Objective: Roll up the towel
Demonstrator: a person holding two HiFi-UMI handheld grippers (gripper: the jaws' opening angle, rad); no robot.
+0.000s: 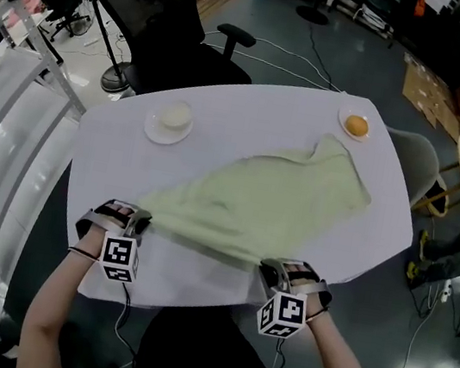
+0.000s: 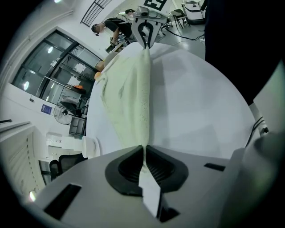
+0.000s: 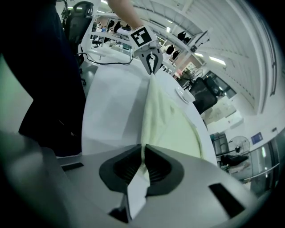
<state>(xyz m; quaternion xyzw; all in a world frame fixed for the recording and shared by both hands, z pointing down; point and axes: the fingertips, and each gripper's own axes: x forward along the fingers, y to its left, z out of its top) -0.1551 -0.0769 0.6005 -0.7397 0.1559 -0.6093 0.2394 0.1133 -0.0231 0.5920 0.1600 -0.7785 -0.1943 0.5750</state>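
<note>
A pale green towel [image 1: 263, 197] lies spread on the white table [image 1: 251, 112], its near edge stretched taut between my two grippers. My left gripper [image 1: 138, 223] is shut on the towel's near left corner [image 2: 143, 147]. At the near right corner [image 3: 143, 149], my right gripper [image 1: 272, 271] is shut on the towel too. In the left gripper view the towel [image 2: 129, 89] runs as a lifted ridge to the other gripper [image 2: 146, 33]; the right gripper view shows the same ridge [image 3: 156, 111] reaching the left gripper [image 3: 151, 60].
A white saucer with a pale cup [image 1: 171, 121] sits at the table's far left. A small plate holding an orange [image 1: 356, 125] sits at the far right, by the towel's far corner. A black office chair [image 1: 177, 30] stands behind the table.
</note>
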